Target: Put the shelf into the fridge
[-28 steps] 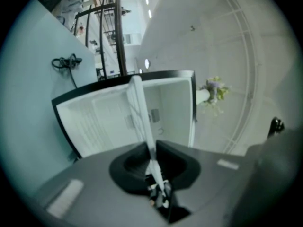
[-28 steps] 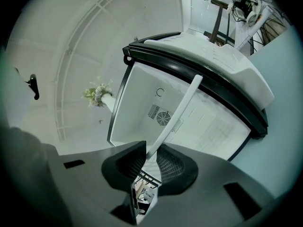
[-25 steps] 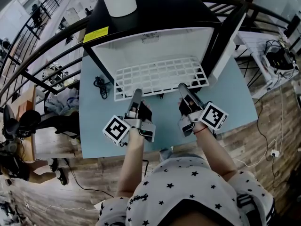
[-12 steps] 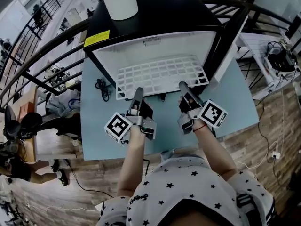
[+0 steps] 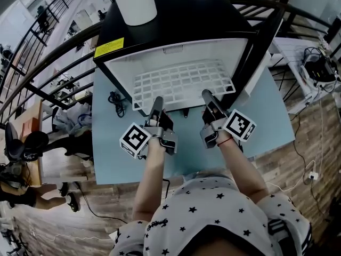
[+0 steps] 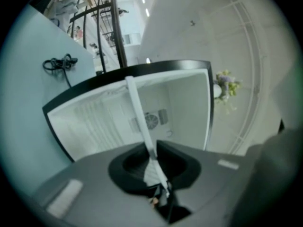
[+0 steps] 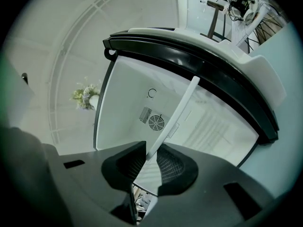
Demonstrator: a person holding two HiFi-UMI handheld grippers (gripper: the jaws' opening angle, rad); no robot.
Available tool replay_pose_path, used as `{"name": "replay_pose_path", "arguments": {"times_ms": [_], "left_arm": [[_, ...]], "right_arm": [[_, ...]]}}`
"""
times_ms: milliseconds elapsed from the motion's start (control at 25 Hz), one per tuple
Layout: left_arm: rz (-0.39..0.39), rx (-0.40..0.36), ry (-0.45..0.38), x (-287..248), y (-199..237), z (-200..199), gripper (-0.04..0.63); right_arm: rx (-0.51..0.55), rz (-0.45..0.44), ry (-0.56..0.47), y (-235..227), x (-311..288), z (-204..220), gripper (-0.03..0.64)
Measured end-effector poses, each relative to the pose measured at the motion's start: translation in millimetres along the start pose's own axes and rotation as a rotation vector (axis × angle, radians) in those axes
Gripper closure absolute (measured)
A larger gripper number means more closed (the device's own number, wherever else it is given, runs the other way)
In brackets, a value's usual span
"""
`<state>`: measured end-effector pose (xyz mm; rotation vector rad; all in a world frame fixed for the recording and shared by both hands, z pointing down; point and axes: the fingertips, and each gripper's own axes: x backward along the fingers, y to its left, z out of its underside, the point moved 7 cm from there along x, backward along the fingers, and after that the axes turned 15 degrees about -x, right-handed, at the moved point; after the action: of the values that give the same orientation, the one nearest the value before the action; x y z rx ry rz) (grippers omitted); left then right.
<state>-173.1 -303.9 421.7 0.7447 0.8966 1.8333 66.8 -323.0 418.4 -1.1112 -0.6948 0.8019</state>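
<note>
White grid shelf slid deeper into fridge.

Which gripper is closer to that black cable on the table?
Left. The left gripper holds the shelf just right of the cable; the right gripper holds it farther right.

No words or numbers can be read. A yellow label sits on the top front edge of the black fridge, upper left of the head view, its print too small. Below centre, cubes on the left gripper and right gripper show black-and-white square patterns without lettering.
</note>
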Motion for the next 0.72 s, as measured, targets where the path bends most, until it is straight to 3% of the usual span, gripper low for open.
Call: {"name": "replay_pose_path", "arguments": {"times_ms": [280,720], "left_arm": [[-0.027,-0.004,0.006,-19.1,8.3,-5.7,0.541],[-0.059,-0.104,0.026,-48.5,21.2,-15.9,0.525]], "right_arm": [[-0.005,0.016,-0.013,-5.5,-19.7,-8.4,0.552],[-0.001,0.030,-0.056,-15.3,-50.5,-18.3,0.549]]}}
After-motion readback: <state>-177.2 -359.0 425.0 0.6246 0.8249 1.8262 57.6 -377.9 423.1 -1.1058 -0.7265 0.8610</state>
